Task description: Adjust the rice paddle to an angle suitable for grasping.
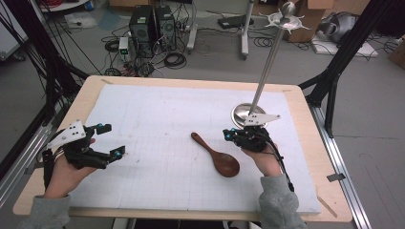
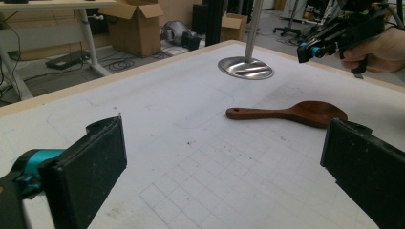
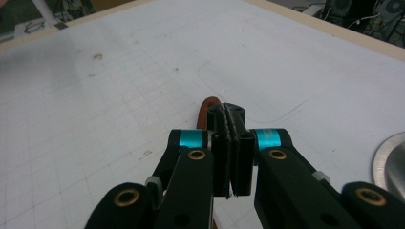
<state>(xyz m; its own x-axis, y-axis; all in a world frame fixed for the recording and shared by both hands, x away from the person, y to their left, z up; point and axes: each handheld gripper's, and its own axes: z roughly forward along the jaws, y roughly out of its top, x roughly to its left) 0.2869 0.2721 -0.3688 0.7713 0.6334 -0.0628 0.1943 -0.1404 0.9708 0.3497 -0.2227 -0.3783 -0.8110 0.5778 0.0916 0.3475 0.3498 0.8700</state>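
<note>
Above the brown wooden spoon on the white mat, my right gripper hovers closed, empty, seemingly lining up; my left gripper waits wide open.

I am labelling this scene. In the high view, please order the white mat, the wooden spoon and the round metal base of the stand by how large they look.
1. White mat, by far the largest.
2. Wooden spoon.
3. Round metal base, partly hidden by the right gripper, so its place after the spoon is unsure.
</note>
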